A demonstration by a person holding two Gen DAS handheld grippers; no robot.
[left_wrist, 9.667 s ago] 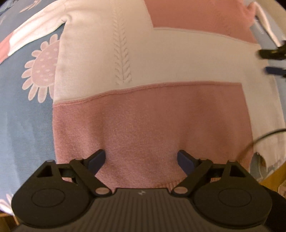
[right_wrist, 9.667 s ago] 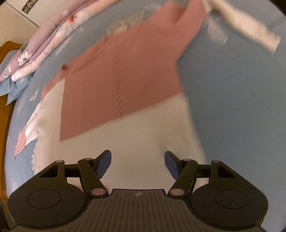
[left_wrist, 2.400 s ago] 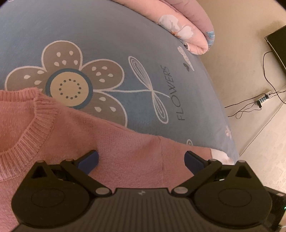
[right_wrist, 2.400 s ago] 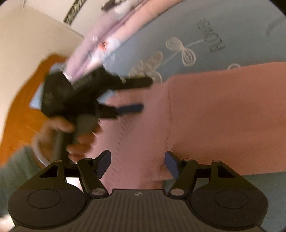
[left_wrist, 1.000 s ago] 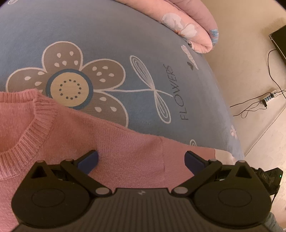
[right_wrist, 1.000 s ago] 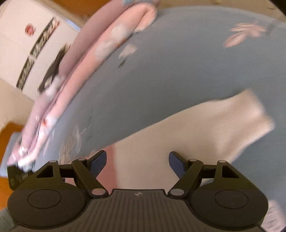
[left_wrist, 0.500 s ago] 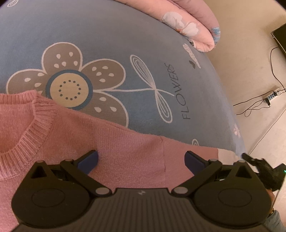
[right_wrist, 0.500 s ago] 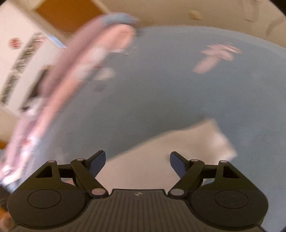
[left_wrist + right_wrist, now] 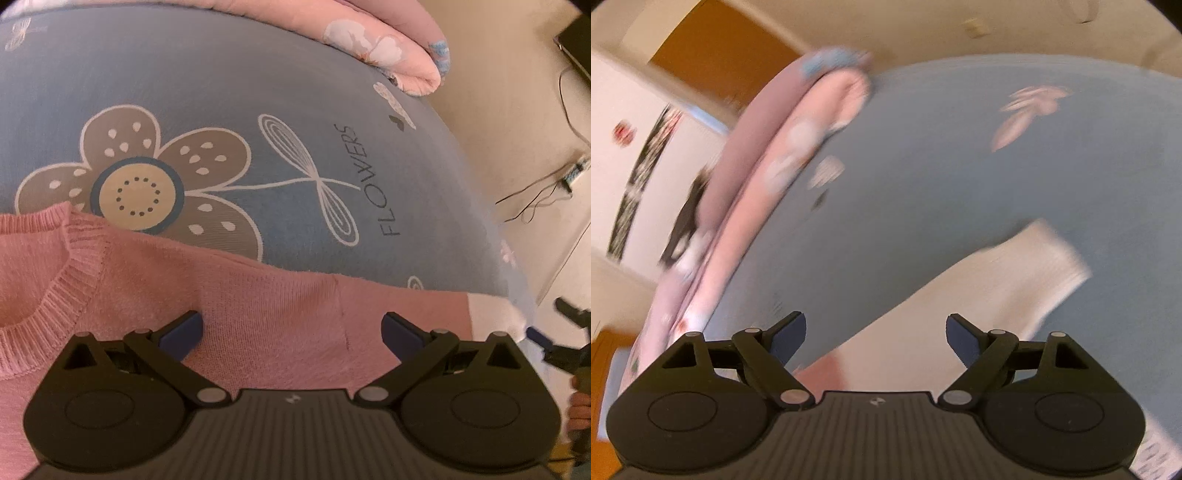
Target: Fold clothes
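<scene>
Sweater (image 9: 236,306): pink knitted cloth, fuzzy matt surface, ribbed neckline; sleeve (image 9: 1008,280) cream knit with ribbed cuff. Bed sheet (image 9: 258,74): smooth matt blue cloth, printed flowers. Quilt (image 9: 388,44): soft pink cloth. Left hand-held gripper (image 9: 291,328): matt black plastic, ridged body, dark blue pads, dull metal pivot pins

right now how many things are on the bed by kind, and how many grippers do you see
sweaters: 1, the pink and white sweater, its white sleeve stretched out flat
rolled quilts: 1, the pink floral quilt along the far edge
bedsheets: 1, the blue flower-print sheet
grippers: 2, left gripper and right gripper, both open
total: 5
</scene>
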